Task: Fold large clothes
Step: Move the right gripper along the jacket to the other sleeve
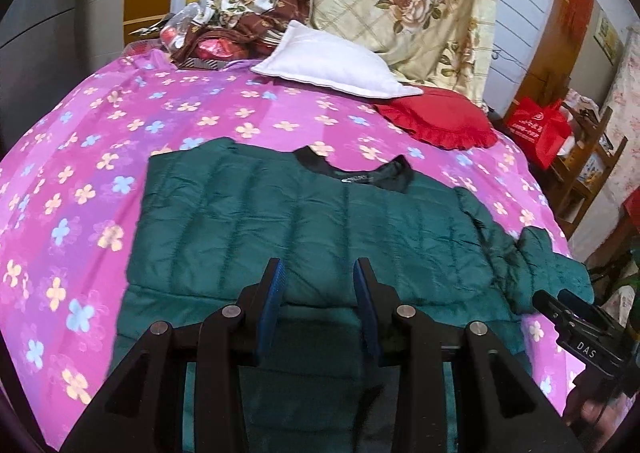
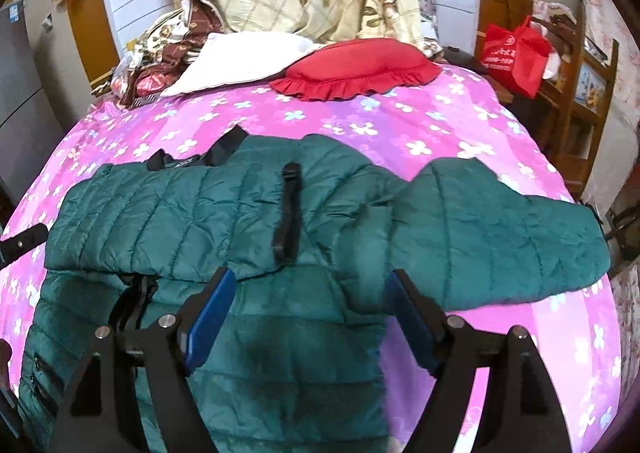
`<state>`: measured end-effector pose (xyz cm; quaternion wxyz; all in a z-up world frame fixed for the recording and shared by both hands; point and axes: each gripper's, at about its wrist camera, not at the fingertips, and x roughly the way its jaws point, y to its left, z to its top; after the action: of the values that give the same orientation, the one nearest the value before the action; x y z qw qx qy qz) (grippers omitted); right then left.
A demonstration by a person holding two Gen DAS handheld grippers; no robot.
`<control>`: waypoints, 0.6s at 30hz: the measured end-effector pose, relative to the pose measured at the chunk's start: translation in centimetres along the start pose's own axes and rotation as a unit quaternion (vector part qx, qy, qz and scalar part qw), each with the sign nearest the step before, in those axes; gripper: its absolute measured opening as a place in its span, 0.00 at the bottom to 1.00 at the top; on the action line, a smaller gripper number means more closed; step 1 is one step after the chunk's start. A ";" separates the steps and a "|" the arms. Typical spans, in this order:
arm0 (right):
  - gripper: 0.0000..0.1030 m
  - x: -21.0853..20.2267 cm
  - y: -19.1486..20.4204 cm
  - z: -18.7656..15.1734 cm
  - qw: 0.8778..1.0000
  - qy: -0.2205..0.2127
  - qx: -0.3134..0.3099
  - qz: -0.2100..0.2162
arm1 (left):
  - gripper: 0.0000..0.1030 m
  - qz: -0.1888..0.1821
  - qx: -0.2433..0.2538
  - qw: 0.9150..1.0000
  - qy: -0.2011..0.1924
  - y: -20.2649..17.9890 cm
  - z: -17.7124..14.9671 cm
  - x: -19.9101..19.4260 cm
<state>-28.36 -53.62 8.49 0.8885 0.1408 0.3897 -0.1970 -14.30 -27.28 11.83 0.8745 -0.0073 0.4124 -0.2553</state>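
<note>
A dark green quilted jacket [image 1: 320, 213] lies spread on the pink flowered bed sheet [image 1: 100, 157], its black collar [image 1: 384, 173] toward the pillows. In the right wrist view the jacket [image 2: 200, 213] has its upper part folded over the lower, with a black strap [image 2: 288, 209] on top, and one sleeve [image 2: 500, 237] reaches out to the right. My left gripper [image 1: 319, 265] hovers over the jacket's middle with its fingers apart and nothing between them. My right gripper [image 2: 311, 275] hangs wide open above the jacket near the sleeve's base, holding nothing. It also shows at the right edge as the right gripper [image 1: 560, 305].
A white pillow [image 1: 332, 65] and a red frilled cushion [image 1: 440, 121] lie at the head of the bed, with a floral quilt [image 1: 420, 1] piled behind. A red bag [image 2: 516, 53] and wooden shelves [image 2: 584, 101] stand to the right of the bed.
</note>
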 end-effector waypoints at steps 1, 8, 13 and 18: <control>0.80 -0.2 -0.5 -0.1 1.000 -0.002 0.004 -0.002 | 0.17 -0.002 0.001 1.000 0.001 -0.5 -0.1 0.0; 0.81 -0.6 -4.3 -0.3 0.999 -0.003 0.021 -0.023 | 0.17 -0.009 0.008 1.000 0.004 -3.0 -0.7 0.5; 0.81 -1.0 -7.7 -0.4 0.998 -0.008 0.040 -0.043 | 0.17 -0.009 0.002 1.000 0.006 -4.0 -1.0 0.7; 0.82 -1.0 -11.2 -0.3 0.996 -0.010 0.060 -0.063 | 0.17 -0.003 0.001 1.000 0.010 -3.9 -1.3 0.8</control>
<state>-34.34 -63.18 8.00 0.8680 0.1669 0.3766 -0.2773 -16.53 -30.81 11.24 0.8696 -0.0053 0.4208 -0.2582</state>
